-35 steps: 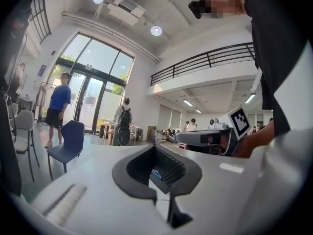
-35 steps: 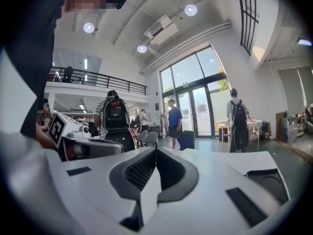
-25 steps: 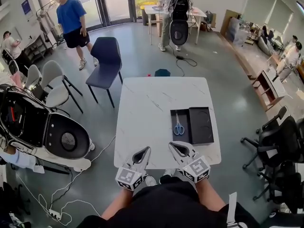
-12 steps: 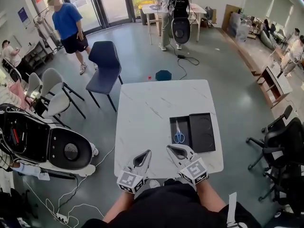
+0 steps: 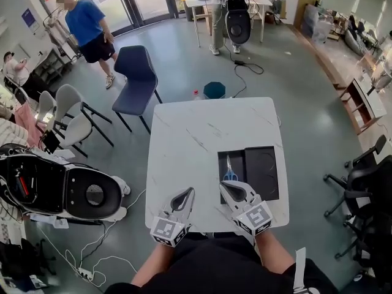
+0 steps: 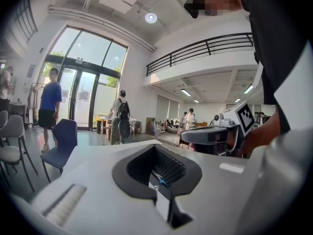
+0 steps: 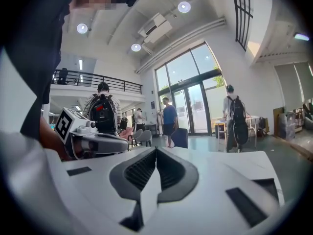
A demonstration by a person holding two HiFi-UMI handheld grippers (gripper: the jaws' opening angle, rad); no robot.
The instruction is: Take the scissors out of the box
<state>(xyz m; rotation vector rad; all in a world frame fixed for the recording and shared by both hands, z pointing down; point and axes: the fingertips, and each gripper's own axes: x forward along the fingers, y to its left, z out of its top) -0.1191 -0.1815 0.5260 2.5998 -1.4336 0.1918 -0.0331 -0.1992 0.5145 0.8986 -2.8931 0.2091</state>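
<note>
A black box (image 5: 262,173) lies open in two halves on the right part of the white marble table (image 5: 190,146). Blue-handled scissors (image 5: 229,175) rest in its left half, blades pointing away from me. My right gripper (image 5: 231,190) is shut and empty, its tip over the near edge of that left half, just short of the handles. My left gripper (image 5: 183,196) is shut and empty above the table's near edge, left of the box. In the left gripper view the right gripper (image 6: 215,133) shows alongside. In the right gripper view the left gripper (image 7: 93,141) shows alongside.
A dark blue chair (image 5: 136,78) and grey chairs (image 5: 67,109) stand left of the table. A large black-and-white machine (image 5: 55,185) sits on the floor at the left, with cables by it. Black office chairs (image 5: 367,182) stand at the right. A person in blue (image 5: 86,23) stands far off.
My head has tipped, so the table and box sit lower in view. The right gripper's tip now overlaps the box's near edge; earlier it was short of it. Both grippers stay shut.
</note>
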